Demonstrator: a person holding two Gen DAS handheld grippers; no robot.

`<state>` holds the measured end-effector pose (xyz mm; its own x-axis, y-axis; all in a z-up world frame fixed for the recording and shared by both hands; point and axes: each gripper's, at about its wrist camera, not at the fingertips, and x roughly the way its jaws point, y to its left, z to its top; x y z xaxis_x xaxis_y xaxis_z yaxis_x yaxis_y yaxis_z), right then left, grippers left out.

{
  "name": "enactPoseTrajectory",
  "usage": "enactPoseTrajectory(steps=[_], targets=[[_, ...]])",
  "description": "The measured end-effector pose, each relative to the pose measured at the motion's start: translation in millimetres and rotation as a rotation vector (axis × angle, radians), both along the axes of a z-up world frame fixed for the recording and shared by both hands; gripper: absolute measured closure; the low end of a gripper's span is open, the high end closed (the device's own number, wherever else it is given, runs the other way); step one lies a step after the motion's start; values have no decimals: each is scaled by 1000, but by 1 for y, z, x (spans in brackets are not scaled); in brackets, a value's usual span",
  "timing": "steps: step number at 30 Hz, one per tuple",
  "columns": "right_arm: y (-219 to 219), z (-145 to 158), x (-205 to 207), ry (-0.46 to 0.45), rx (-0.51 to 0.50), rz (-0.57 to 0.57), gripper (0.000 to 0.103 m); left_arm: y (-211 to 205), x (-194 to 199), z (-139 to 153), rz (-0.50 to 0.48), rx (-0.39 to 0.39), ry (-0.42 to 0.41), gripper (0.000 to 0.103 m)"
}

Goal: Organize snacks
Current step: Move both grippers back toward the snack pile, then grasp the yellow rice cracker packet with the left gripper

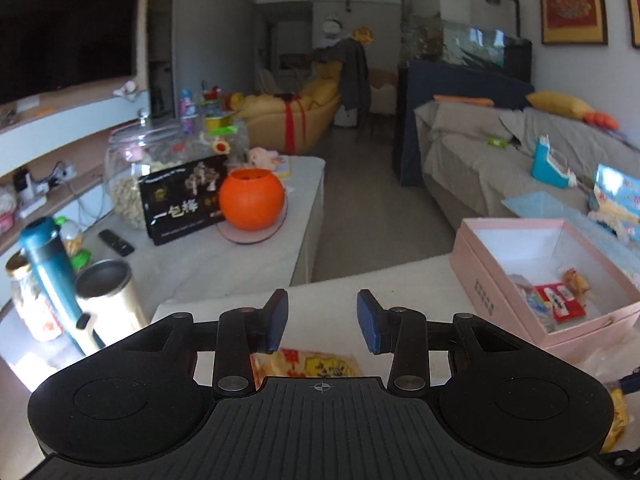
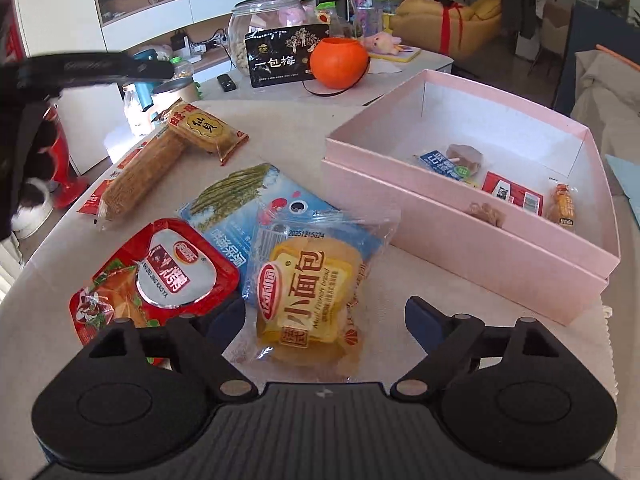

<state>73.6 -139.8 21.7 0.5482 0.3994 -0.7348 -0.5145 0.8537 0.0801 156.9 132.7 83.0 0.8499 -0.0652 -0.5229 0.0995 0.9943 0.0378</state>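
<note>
Right gripper (image 2: 325, 322): jaws wide apart, empty, poised over a clear-wrapped yellow bread packet (image 2: 310, 300), one finger on each side, not touching. Left gripper (image 1: 322, 320): jaws apart, holding nothing, raised above the table edge.

Loose snacks on the table, count five: the bread packet; one pale blue pouch (image 2: 256, 210) partly beneath it; one red foil-lidded tray pack (image 2: 154, 276) to its left; two long cracker packets (image 2: 138, 174) (image 2: 208, 130) lying crossed further back.

One open pink cardboard box (image 2: 472, 236) stands to the right of the loose snacks. It holds at least four small items: a blue-labelled packet (image 2: 442, 164), a red packet (image 2: 514, 196), an orange-wrapped piece (image 2: 562, 204) and a brown lump (image 2: 486, 212).

Surface: a round table with pale fabric cover (image 2: 280, 128). Beyond it, a white low table (image 1: 240, 252) carries one orange pumpkin-shaped pot (image 1: 252, 200), one black printed box (image 1: 182, 202) and one lidded glass jar (image 1: 132, 168). The room has a grey-covered sofa (image 1: 480, 160) and a dark television screen (image 1: 64, 24).
</note>
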Motion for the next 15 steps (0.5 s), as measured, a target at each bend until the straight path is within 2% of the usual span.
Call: enactPoseTrajectory(steps=[3,7,9,11,15], targets=[[-6,-9,1,-7,46,-1,11,-3,40,-19,-53,71,154,62],[-15,-15,-4,-53,86,3,6,9,41,-39,-120,70,291,63],[-17,-15,-3,-48,101,4,5,9,28,-40,-202,85,300,62],[-16,-16,-2,-47,103,7,3,2,19,-40,-248,133,327,56],[-4,-18,-5,-67,42,22,0,-13,14,-46,-241,207,354,53]])
